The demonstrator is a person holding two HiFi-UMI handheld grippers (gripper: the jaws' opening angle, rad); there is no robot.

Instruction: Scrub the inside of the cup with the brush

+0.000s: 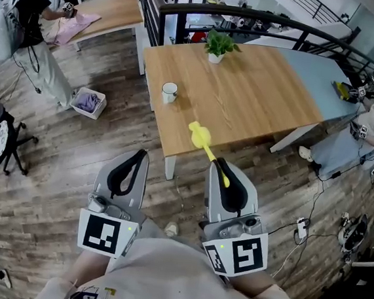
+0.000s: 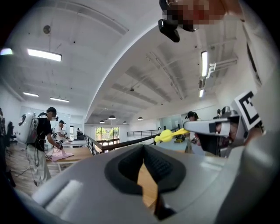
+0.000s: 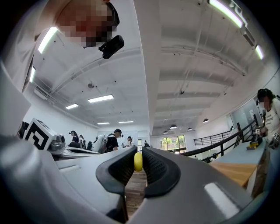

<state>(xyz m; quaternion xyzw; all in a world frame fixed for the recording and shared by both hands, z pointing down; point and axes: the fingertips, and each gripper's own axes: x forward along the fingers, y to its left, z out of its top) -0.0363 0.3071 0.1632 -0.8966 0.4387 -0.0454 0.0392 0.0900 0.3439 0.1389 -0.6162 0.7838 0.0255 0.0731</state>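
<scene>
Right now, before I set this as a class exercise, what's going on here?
A person holds a gripper in each hand, standing short of a wooden table. The right gripper is shut on the handle of a yellow brush, whose head points toward the table. The left gripper is shut with nothing in it. A white cup stands upright on the table, apart from both grippers, with a potted plant farther back. Scrubbing has not begun.

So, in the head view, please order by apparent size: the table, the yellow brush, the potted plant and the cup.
Largest: table.
Next: yellow brush and potted plant, about alike; the brush is nearer the camera, so unranked.
Smallest: cup.
</scene>
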